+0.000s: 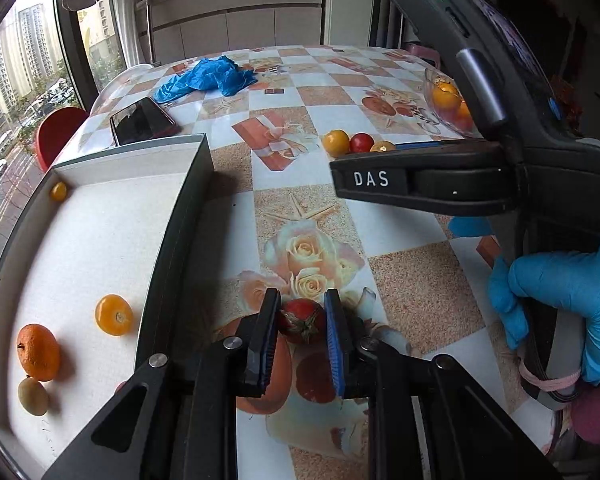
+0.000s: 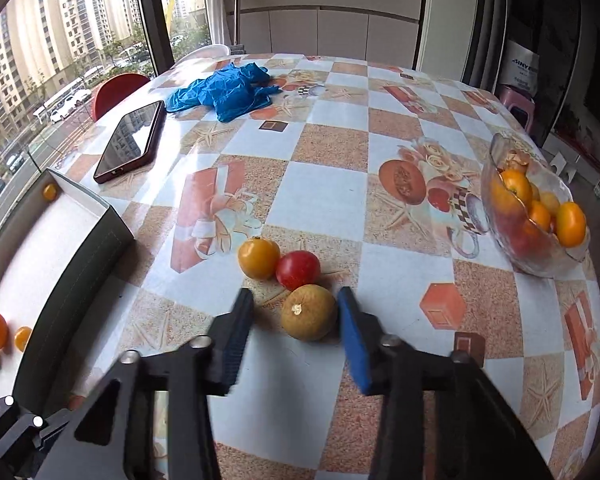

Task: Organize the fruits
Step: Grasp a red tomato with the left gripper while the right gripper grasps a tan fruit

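Left gripper (image 1: pixel 302 322) clamped on red strawberry (image 1: pixel 303 319), over rose-print tablecloth (image 1: pixel 420 300), just right of box (image 1: pixel 168 248). Box holds mandarin (image 1: pixel 38 352), yellow tomato (image 1: pixel 114 315), pale green fruit (image 1: pixel 33 396). Right gripper (image 2: pixel 296 312) lettered "DAS"; jaws straddle brown longan (image 2: pixel 308 317), right pad touching, left pad apart. Glass bowl (image 2: pixel 496 184) with fruit far right.

Home dining area: patterned tablecloth (image 2: pixel 332 148), fruit bowl (image 2: pixel 540 256), cabinets (image 2: pixel 320 32) (high-rise view).

left gripper (image 1: pixel 302 322): jaws clamped, tilted down | right gripper (image 2: pixel 296 316): jaws apart, tilted down
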Demonstrator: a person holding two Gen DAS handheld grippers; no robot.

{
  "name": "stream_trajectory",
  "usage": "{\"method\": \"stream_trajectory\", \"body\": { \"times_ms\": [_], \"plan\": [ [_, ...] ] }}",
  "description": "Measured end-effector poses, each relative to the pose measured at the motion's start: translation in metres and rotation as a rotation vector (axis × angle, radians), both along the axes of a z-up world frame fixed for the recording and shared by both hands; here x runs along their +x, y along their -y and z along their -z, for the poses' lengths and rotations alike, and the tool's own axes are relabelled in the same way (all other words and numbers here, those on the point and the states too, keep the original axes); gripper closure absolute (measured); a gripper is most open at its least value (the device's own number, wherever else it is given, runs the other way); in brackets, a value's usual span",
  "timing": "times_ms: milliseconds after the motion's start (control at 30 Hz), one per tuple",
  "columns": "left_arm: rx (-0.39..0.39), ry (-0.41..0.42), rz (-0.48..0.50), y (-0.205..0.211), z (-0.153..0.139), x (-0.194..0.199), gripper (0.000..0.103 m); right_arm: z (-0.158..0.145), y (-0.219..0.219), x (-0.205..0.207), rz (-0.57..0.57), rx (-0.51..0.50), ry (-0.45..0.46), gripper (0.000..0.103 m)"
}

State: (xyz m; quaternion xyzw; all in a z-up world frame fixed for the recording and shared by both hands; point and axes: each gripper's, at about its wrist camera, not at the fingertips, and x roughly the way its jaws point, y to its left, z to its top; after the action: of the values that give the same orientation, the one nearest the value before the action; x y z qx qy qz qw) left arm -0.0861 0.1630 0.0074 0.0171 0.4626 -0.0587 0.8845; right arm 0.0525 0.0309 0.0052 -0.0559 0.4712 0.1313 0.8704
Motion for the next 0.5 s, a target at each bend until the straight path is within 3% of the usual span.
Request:
{"method": "stream_trajectory", "body": {
  "times_ms": [233, 500],
  "plan": [
    [-0.006, 0.017, -0.001, 0.000, 0.002, -0.003, 0.079, -0.004, 0.045, -0.038, 0.059, 0.069, -0.021, 0.074],
    [-0.047, 0.026, -0.022, -0.003, 0.002, -0.013, 0.079, -0.002, 0.092, -0.105, 0.174, 0.053, 0.064, 0.074]
  ]
}}
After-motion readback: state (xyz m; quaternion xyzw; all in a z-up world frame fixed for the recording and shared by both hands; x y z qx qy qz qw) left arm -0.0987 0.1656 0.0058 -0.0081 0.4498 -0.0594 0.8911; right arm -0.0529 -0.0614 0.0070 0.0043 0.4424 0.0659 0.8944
